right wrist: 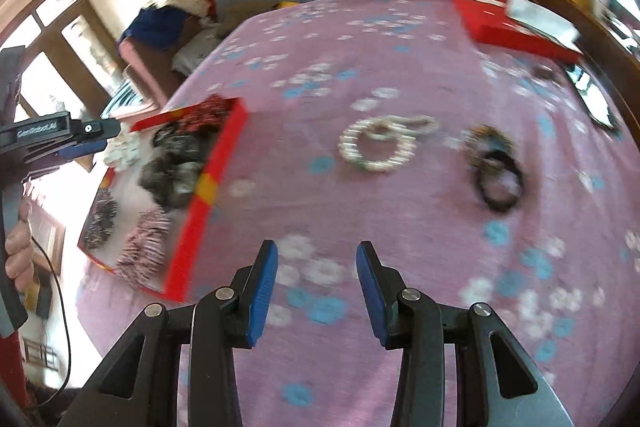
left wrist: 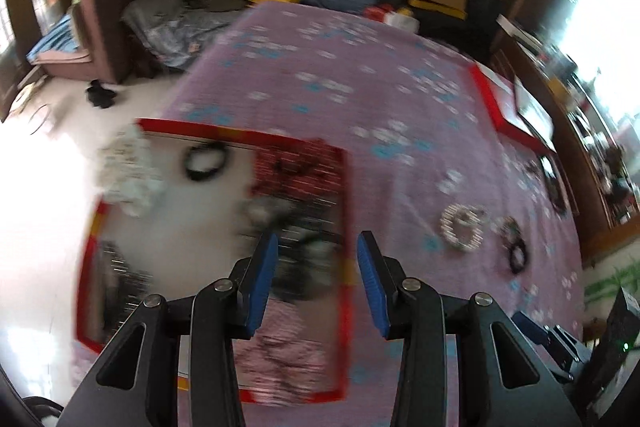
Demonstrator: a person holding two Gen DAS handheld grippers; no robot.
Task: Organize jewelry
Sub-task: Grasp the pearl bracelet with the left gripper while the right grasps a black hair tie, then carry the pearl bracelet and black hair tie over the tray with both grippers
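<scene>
A red-rimmed box lies on the pink flowered cloth and holds several bracelets and hair ties, blurred by motion. My left gripper is open and empty, hovering above the box's right part. In the right wrist view the same box sits at left. A white pearl bracelet and a dark beaded bracelet lie loose on the cloth ahead. They also show in the left wrist view, pearl bracelet and dark bracelet. My right gripper is open and empty, above bare cloth short of them.
A red box lid lies at the far right of the cloth, also in the left wrist view. The left hand-held gripper shows at the left edge. A wooden cabinet runs along the right. Bedding is piled beyond.
</scene>
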